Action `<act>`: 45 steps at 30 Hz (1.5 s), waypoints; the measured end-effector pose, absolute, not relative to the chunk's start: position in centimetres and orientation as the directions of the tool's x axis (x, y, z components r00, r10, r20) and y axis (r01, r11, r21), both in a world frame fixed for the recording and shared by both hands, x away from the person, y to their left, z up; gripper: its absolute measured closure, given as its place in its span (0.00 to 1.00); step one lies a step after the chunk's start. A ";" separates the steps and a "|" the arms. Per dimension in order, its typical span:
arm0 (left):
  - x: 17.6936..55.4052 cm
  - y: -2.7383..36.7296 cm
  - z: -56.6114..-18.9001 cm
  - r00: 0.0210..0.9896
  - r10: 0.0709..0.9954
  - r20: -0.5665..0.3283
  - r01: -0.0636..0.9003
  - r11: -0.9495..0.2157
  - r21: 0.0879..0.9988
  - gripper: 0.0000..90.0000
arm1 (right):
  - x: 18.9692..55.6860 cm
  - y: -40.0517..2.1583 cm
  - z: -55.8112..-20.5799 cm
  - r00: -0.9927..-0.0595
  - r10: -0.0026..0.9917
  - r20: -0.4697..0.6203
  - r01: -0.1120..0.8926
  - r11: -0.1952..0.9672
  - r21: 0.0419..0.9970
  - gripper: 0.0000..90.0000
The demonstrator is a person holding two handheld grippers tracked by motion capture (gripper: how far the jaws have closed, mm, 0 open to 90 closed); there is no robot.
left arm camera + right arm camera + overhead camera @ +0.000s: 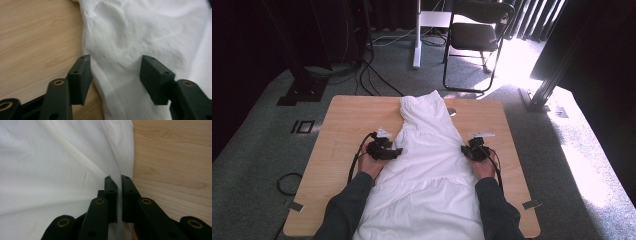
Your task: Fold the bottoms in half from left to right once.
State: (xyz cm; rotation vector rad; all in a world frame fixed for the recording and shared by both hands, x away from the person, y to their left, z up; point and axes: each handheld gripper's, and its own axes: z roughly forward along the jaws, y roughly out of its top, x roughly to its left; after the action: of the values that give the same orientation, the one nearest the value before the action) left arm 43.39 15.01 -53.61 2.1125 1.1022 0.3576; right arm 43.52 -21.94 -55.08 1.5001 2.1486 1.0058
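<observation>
The white dress (429, 165) lies at the centre of the frame on the worktop (342, 130). The right gripper (117, 195) pinches its edge between pressed jaws. The left gripper (115, 75) has spread jaws around a fold, not pressing.

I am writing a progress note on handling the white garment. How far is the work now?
Done: the white garment lies spread along the wooden table. The right gripper is shut on its right edge. In hand: the left gripper stands open with the garment's left edge between its jaws, not yet pinched. Left: closing that gripper and, probably, lifting or folding; no fold shows yet.
</observation>
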 end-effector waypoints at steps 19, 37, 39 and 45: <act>33.6 18.3 -54.7 0.713 0.686 -0.147 0.576 -0.452 0.681 0.92 | 32.4 -23.2 -55.6 -0.445 0.867 0.225 0.697 0.178 0.694 0.97; 38.3 13.9 -52.0 0.721 0.689 -0.074 0.529 -0.478 0.701 0.60 | 40.9 -17.5 -50.2 -0.579 0.764 0.285 0.632 0.201 0.748 0.60; 38.6 13.5 -52.8 0.711 0.698 -0.083 0.545 -0.473 0.692 0.59 | 42.4 -16.2 -50.7 -0.578 0.763 0.290 0.642 0.206 0.739 0.50; 38.7 13.1 -53.8 0.706 0.702 -0.086 0.561 -0.481 0.674 0.57 | 45.4 -14.4 -53.0 -0.615 0.705 0.353 0.692 0.268 0.670 0.77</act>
State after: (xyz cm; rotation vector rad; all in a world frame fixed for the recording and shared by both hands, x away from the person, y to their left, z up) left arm 38.72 13.05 -53.80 2.2134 0.9572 0.2614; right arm 45.43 -14.45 -52.99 1.3717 2.4892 1.3022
